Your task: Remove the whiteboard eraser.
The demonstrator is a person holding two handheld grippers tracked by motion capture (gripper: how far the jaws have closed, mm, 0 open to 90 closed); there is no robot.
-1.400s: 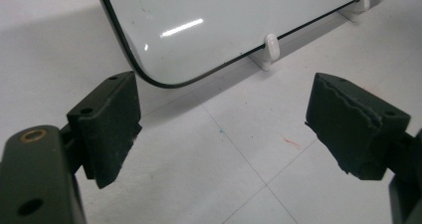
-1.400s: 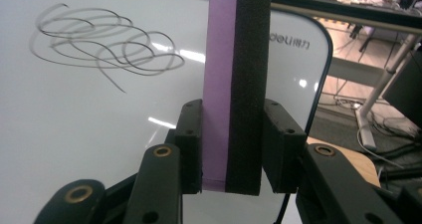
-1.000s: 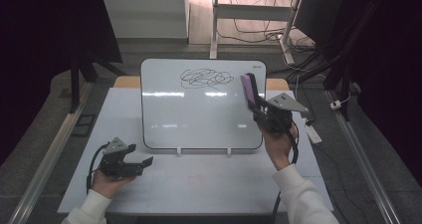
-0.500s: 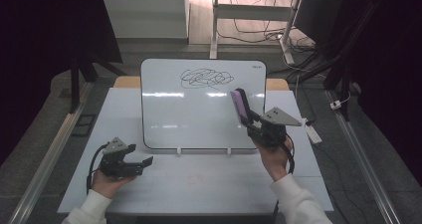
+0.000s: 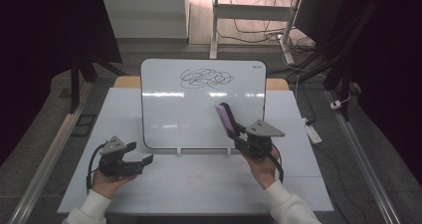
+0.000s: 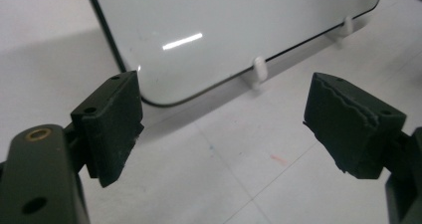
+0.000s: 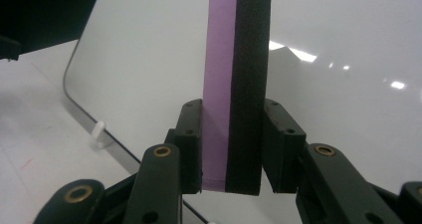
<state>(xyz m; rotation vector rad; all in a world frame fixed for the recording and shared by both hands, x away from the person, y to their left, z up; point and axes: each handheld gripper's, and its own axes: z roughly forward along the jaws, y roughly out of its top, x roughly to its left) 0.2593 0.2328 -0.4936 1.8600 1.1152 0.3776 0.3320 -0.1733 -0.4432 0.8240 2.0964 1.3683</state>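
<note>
Right gripper (image 5: 238, 133) fingers clamp eraser (image 5: 225, 118) before whiteboard (image 5: 164, 99); left gripper (image 5: 140, 157) fingers spread, just been closing slightly, nothing between them, over bench (image 5: 209, 184).

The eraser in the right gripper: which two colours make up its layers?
Purple and black; the eraser shows best in the right gripper view.

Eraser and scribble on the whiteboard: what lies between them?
High view: bare white board surface separates the eraser, clamped in the right hand-held gripper, from the scribble.
</note>
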